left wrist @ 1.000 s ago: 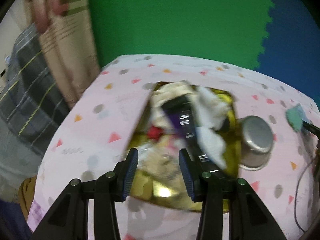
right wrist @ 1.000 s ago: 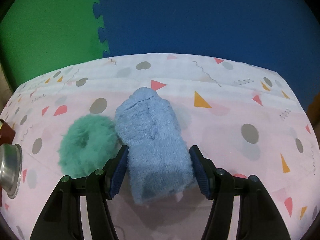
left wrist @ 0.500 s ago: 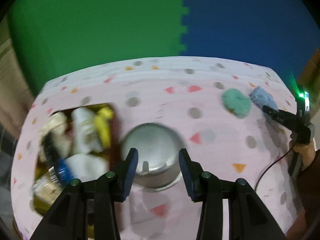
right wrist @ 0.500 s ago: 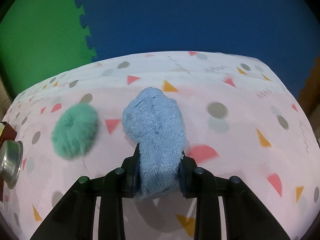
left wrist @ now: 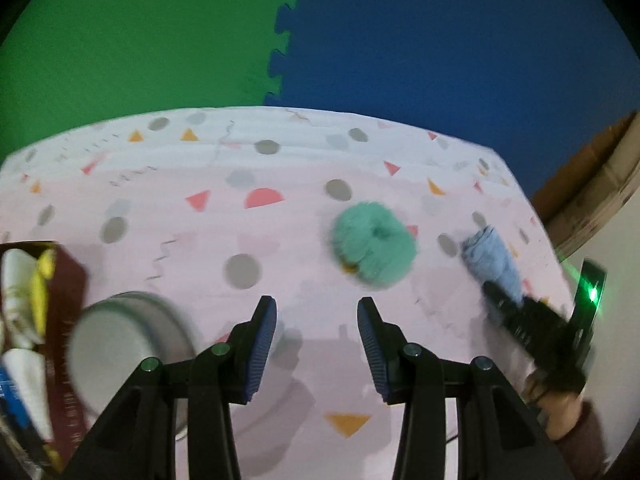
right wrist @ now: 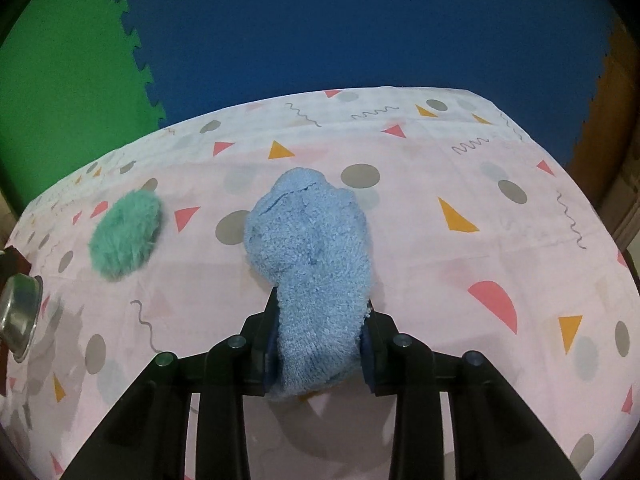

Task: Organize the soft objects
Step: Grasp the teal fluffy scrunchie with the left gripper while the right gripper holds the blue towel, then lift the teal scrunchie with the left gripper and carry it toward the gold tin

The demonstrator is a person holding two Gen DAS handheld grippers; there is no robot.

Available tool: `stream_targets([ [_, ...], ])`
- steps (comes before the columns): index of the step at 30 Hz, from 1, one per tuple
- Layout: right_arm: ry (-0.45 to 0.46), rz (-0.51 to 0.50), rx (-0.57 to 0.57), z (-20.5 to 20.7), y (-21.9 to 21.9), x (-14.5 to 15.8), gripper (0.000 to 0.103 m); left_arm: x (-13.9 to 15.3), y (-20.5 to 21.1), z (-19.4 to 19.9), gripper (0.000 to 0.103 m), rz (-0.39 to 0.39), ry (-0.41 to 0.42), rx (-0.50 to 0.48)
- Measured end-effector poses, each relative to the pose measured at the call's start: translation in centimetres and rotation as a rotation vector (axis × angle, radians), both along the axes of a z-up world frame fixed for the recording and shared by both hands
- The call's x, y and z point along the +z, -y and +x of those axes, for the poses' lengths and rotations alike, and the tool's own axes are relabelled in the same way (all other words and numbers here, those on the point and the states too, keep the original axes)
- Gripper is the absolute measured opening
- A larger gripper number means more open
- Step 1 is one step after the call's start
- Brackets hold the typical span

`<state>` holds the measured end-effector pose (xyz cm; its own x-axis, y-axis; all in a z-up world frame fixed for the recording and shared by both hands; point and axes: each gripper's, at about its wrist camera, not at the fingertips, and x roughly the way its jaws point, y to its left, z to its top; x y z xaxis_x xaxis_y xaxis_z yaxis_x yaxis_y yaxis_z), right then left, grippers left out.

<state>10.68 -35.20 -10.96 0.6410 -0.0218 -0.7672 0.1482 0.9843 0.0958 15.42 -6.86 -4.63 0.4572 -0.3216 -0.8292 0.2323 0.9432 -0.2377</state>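
The right gripper [right wrist: 320, 340] has just closed its fingers on the blue sock [right wrist: 312, 256], low at frame centre on the table [right wrist: 460, 280], and should lift slowly, while the left gripper [left wrist: 316, 344], fingers spread and empty, lines up on the green puff [left wrist: 374, 246].

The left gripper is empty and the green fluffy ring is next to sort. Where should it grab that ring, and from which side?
Judging by its pose, come from above: the green fluffy ring lies flat on the tablecloth, apart from the blue sock. With the left gripper, put one finger in the centre hole and one outside, and pinch the nearest part of the band.
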Motion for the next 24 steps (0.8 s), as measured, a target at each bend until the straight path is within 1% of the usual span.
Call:
stream_targets([
  [2, 0.001, 0.006, 0.000, 0.0, 0.1, 0.0, 0.031, -0.3, 1.1, 0.7, 0.043, 0.005, 0.001, 0.002],
  [6, 0.003, 0.020, 0.003, -0.1, 0.2, 0.0, 0.033, -0.6, 3.7, 2.0, 0.043, 0.015, 0.029, -0.040],
  [9, 0.000, 0.010, 0.010, 0.0, 0.0, 0.0, 0.036, -1.4, 5.1, 3.2, 0.043, 0.021, 0.007, -0.059],
  [12, -0.003, 0.005, 0.014, 0.0, -0.2, 0.0, 0.037, -2.6, 5.6, 4.6, 0.043, 0.023, -0.027, -0.036],
  [16, 0.002, 0.024, 0.013, -0.1, 0.2, 0.0, 0.037, -4.0, 5.7, 6.0, 0.043, 0.000, -0.075, -0.004],
  [21, 0.003, 0.033, 0.016, -0.1, 0.2, 0.0, 0.038, -6.0, 6.0, 7.3, 0.043, 0.015, -0.111, 0.003],
  [22, 0.003, 0.035, 0.016, -0.1, 0.3, 0.0, 0.038, -6.2, 6.0, 7.4, 0.043, 0.012, -0.113, 0.004],
  [24, 0.003, 0.036, 0.016, -0.1, 0.3, -0.1, 0.038, -6.1, 5.8, 7.2, 0.043, 0.008, -0.083, -0.001],
])
